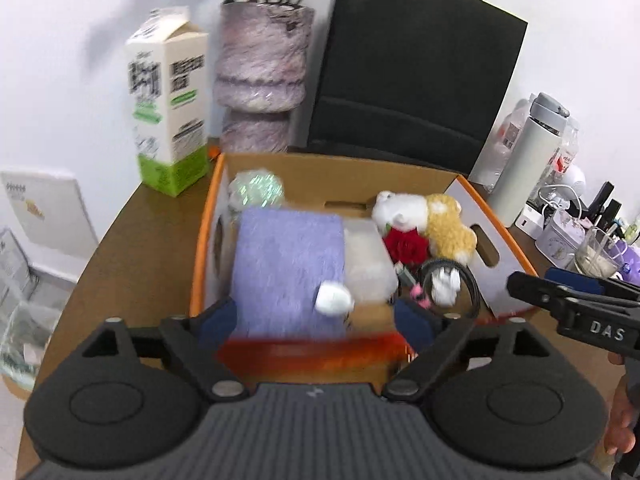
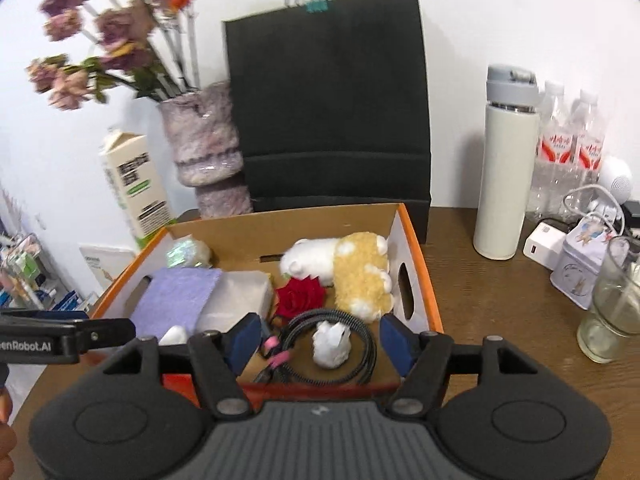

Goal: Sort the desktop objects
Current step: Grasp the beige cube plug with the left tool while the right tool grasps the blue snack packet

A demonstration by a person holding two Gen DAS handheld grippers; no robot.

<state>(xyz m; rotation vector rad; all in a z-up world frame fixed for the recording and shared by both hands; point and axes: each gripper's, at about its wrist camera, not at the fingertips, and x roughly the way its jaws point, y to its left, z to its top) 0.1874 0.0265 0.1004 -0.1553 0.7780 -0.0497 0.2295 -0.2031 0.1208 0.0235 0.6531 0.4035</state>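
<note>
An orange-rimmed cardboard box (image 2: pixel 416 264) stands on the brown worktop (image 2: pixel 500 300) and holds a purple fuzzy block (image 1: pixel 290 272), a white and tan plush toy (image 2: pixel 344 272), a red rose (image 2: pixel 300 296), a coiled black cable (image 2: pixel 360 332) and a small white figure (image 2: pixel 332 344). The left hand-held gripper (image 1: pixel 316 320) hangs over the box's near edge with its jaws wide and nothing between them. The right hand-held gripper (image 2: pixel 320 336) is spread above the cable, gripping nothing.

Brown table (image 2: pixel 480 300) bearing cardboard box (image 2: pixel 420 280)
</note>
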